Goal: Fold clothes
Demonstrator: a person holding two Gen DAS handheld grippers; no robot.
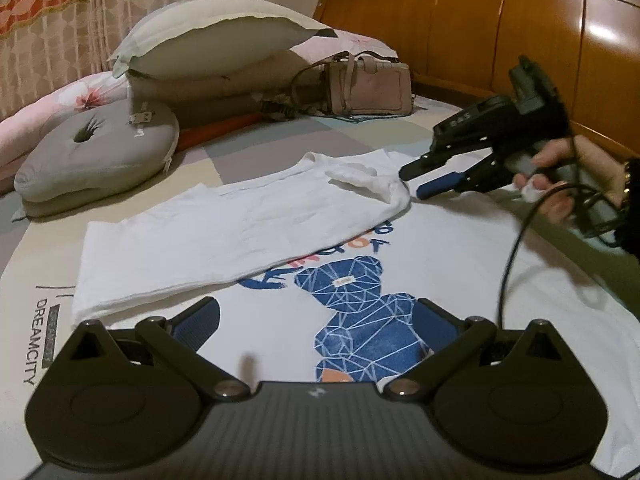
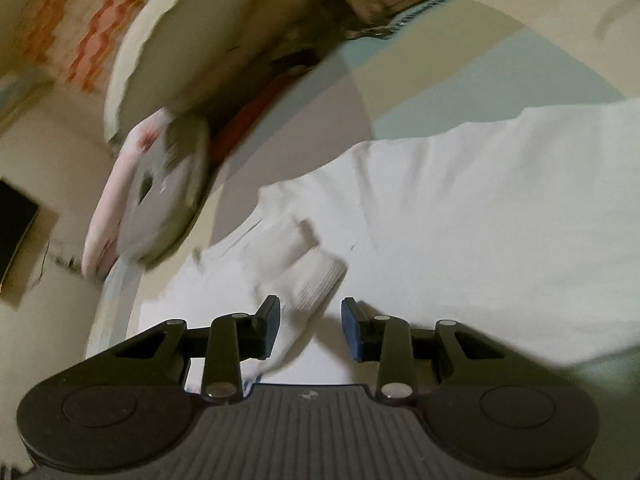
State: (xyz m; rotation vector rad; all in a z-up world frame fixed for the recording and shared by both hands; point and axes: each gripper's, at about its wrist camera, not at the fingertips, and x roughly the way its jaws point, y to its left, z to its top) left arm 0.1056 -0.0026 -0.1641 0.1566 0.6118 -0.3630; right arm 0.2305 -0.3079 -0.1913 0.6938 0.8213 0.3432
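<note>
A white T-shirt with a blue geometric bear print lies flat on the bed. Its left side is folded over the front, and a sleeve lies bunched at the top of that fold. My left gripper is open low over the bear print, holding nothing. A hand holds my right gripper just right of the bunched sleeve. In the right wrist view the right gripper is open, with the ribbed sleeve cuff loose between and ahead of its fingers.
A grey dimpled cushion, stacked pillows and a beige handbag sit at the head of the bed. A wooden headboard runs along the right. A black cable trails over the shirt. Patterned curtains hang at the left.
</note>
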